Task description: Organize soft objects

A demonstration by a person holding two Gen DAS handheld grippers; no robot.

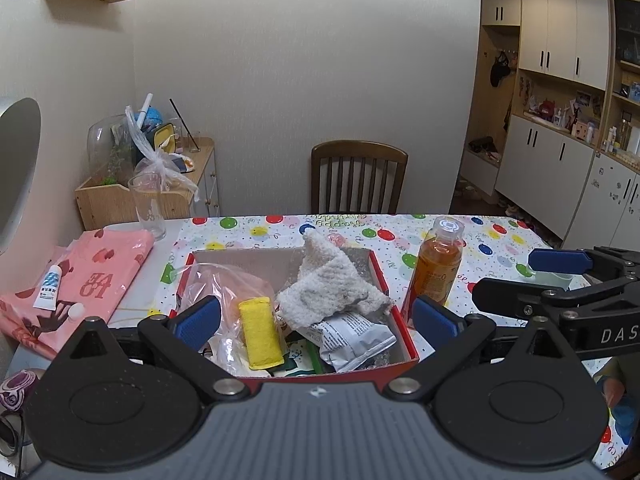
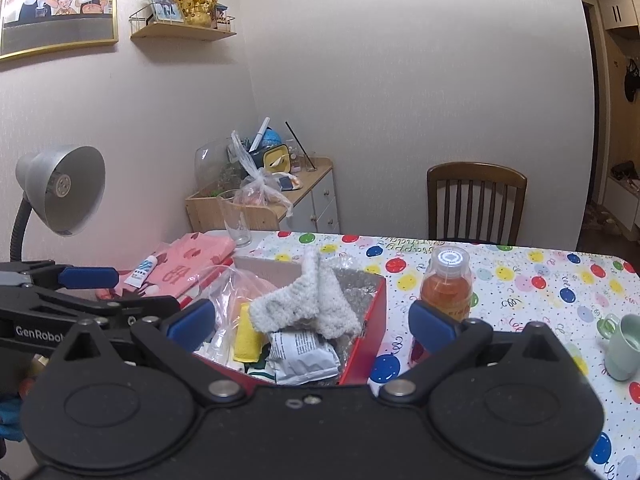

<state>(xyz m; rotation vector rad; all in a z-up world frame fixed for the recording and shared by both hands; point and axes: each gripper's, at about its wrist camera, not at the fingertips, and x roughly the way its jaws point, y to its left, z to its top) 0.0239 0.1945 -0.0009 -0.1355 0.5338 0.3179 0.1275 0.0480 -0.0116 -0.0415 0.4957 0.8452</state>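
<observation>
Your left gripper point(image 1: 316, 322) stands with its blue pads spread as wide as they go and nothing between them; your right gripper point(image 2: 312, 322) is equally agape and empty. Both hover at the near edge of the red box point(image 1: 394, 300), which sits on the balloon-print tablecloth point(image 1: 496, 240).

Inside the box, at 12 o'clock from the left gripper, lies the fluffy white cloth point(image 1: 334, 280), draped over the other contents with one corner peaking upward. You should expect it to be light, limp and easily compressed (it will sag wherever it is not supported), so pinch a thick fold near its middle rather than the thin corner. At 11 o'clock lies the yellow sponge roll point(image 1: 259, 332), soft and springy; take it across its short width. Left of it the clear plastic bag point(image 1: 218, 284) is slippery and crinkly. Below the cloth rests a grey printed sachet point(image 1: 352, 340), its text too small to read.

At 2 o'clock stands the orange drink bottle point(image 1: 438, 268), rigid and liable to tip; its label is illegible. At 9 o'clock the pink sheet point(image 1: 96, 272) reads "LOVE" upside down, with a small tube point(image 1: 50, 286) on it. The far tablecloth edge shows "Happy Birthday", inverted. The other gripper's arm reads "DAS" in the left view and "GenRobot" in the right.
</observation>
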